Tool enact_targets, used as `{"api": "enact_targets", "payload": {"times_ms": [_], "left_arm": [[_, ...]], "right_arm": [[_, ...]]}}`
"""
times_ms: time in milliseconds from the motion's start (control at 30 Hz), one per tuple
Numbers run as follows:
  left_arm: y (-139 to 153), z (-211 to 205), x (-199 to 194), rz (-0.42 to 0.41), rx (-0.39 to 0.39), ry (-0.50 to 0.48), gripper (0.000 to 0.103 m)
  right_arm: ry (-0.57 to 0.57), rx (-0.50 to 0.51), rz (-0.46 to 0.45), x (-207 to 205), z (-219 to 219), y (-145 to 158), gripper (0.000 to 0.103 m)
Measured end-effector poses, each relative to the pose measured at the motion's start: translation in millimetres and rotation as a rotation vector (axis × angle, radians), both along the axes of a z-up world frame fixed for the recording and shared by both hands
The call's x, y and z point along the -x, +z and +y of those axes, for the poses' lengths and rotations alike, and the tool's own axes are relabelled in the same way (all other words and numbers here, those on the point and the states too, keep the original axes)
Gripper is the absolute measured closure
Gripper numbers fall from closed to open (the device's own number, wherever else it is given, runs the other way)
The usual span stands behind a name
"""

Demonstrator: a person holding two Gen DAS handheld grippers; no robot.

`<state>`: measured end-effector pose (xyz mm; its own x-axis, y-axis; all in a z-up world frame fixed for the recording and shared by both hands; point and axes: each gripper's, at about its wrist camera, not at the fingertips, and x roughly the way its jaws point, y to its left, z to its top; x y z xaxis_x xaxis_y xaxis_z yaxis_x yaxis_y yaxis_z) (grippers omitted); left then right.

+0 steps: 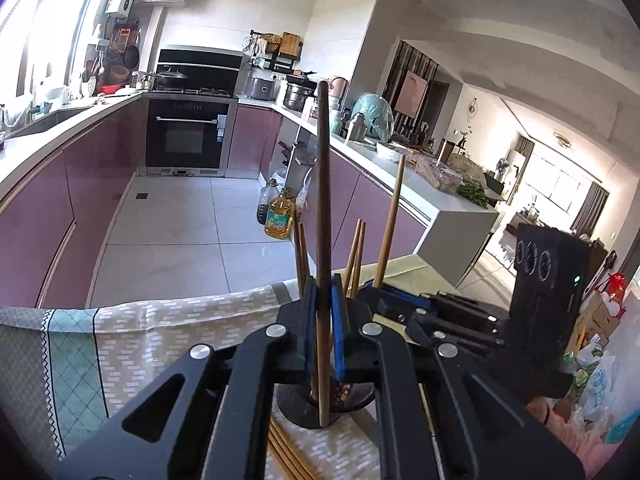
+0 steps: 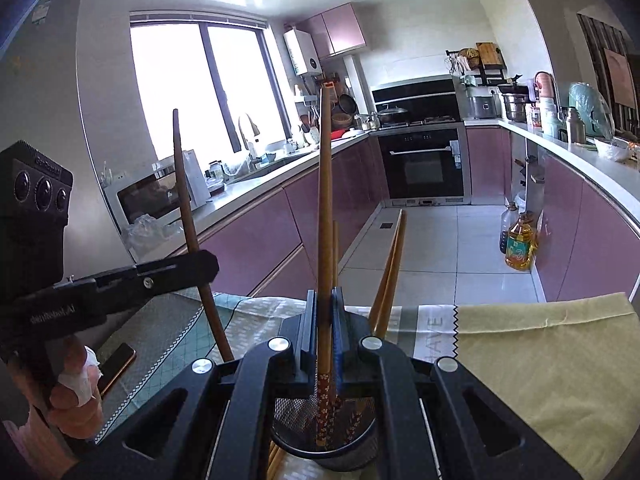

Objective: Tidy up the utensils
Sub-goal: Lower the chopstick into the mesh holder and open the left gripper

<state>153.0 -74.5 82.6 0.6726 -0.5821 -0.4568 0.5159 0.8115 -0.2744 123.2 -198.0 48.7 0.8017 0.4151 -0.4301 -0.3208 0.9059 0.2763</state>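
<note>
A black mesh utensil holder (image 2: 324, 440) stands on the table and shows in the left wrist view (image 1: 320, 404) too. My left gripper (image 1: 323, 316) is shut on a dark brown chopstick (image 1: 323, 184) held upright, its lower end at the holder. My right gripper (image 2: 324, 320) is shut on a light wooden chopstick (image 2: 325, 200) with a red patterned end, standing in the holder. Several more chopsticks (image 2: 390, 272) lean in the holder. The left gripper (image 2: 120, 280) with its dark chopstick (image 2: 186, 208) shows at the left of the right wrist view. The right gripper (image 1: 440, 312) shows in the left wrist view.
A patterned cloth (image 1: 160, 320) and a yellow cloth (image 2: 540, 352) cover the table. Loose chopsticks (image 1: 288, 456) lie on the cloth by the holder. A phone (image 2: 118, 364) lies at the left. Kitchen counters, an oven (image 2: 422, 164) and oil bottles (image 1: 279, 216) stand beyond.
</note>
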Motion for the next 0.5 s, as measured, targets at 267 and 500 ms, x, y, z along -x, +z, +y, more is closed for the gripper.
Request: {"api": "enact_targets", "payload": {"times_ms": [267, 500], "left_arm": [[12, -5, -4, -0.042, 0.015, 0.010, 0.096], [-14, -27, -12, 0.027, -0.140, -0.013, 0.095]], "right_arm": [[0.002, 0.000, 0.019, 2, -2, -7, 0.097], [0.012, 0.021, 0.086, -5, 0, -19, 0.097]]}}
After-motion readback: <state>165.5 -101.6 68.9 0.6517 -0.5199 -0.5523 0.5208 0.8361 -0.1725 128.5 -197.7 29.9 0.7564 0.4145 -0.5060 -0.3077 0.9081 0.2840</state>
